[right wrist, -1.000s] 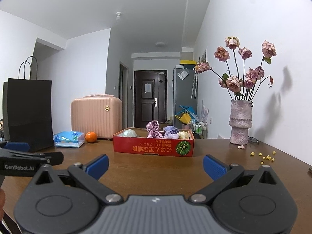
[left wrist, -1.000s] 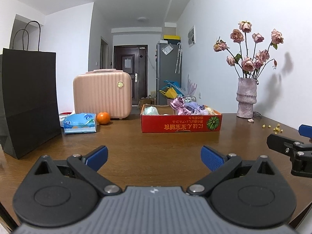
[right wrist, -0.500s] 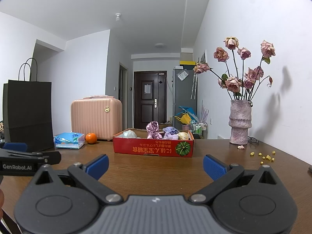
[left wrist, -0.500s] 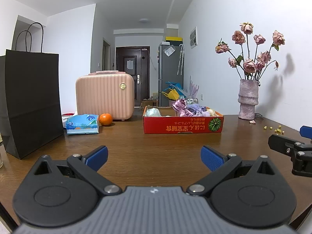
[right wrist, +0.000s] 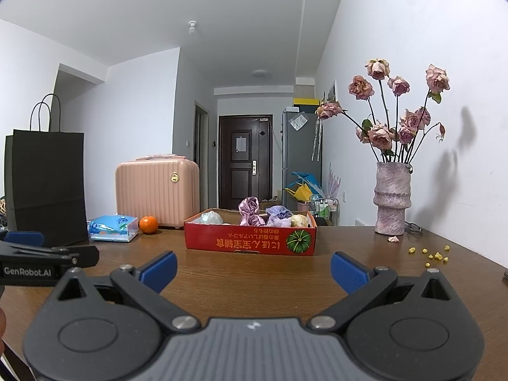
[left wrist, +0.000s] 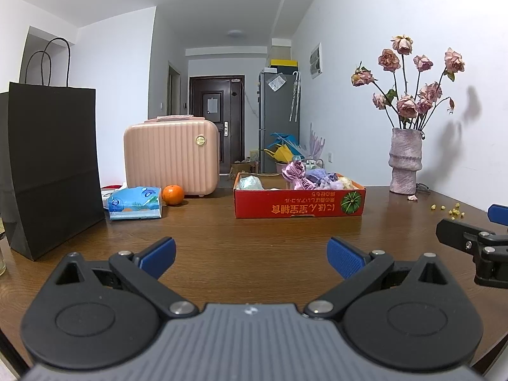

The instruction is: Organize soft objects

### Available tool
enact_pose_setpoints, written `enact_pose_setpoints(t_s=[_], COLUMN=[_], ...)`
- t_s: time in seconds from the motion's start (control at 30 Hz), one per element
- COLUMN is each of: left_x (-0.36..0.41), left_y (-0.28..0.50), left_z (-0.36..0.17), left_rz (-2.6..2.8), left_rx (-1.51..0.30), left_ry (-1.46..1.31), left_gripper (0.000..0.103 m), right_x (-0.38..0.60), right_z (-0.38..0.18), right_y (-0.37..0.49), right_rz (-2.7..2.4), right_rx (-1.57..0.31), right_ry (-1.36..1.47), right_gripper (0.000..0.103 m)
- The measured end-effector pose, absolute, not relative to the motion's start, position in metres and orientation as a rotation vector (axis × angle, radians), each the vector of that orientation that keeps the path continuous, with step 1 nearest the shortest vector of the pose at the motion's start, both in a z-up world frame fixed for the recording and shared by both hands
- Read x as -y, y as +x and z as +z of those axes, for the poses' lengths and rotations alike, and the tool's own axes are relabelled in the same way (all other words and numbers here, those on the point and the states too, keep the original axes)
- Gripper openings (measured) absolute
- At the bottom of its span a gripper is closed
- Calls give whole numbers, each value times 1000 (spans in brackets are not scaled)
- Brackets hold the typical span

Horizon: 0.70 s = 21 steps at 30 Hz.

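Note:
A shallow red cardboard box [left wrist: 298, 204] [right wrist: 250, 241] stands on the brown table ahead of both grippers. Soft items lie in it: a shiny pink scrunchie [left wrist: 297, 174] [right wrist: 250, 211], a lilac one [right wrist: 278, 216], a pale green bundle [left wrist: 250, 182] [right wrist: 211, 217] and a cream piece [right wrist: 299, 220]. My left gripper [left wrist: 251, 255] is open over bare table, well short of the box. In the same way my right gripper [right wrist: 253, 270] is open and holds nothing. Each gripper shows at the edge of the other's view.
A tall black paper bag [left wrist: 47, 165] stands at the left. A blue tissue pack [left wrist: 135, 203], an orange [left wrist: 173, 194] and a pink case [left wrist: 171, 155] sit behind. A vase of dried roses [left wrist: 405, 162] stands at the right wall, with yellow crumbs [right wrist: 435, 254] near it.
The left wrist view has tilted up and shifted slightly right, so the bag sits further left. The right wrist view has barely moved. Both grippers stay open.

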<state>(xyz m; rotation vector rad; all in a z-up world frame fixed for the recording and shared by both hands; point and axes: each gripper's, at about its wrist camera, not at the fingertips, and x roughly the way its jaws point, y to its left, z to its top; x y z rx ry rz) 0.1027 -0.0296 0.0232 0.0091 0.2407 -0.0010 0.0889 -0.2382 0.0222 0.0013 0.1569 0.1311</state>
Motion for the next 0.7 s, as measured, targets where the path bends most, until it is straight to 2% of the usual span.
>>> enact_pose_setpoints(t_s=[0.7], left_x=[30], left_y=[104], left_z=[23], left_rz=[-1], left_rx=[-242], left_ry=[13], left_gripper=[103], right_x=[238], right_z=[21], right_y=[90], right_rz=[130], right_rx=[-158], right_ry=[3], right_gripper=[103])
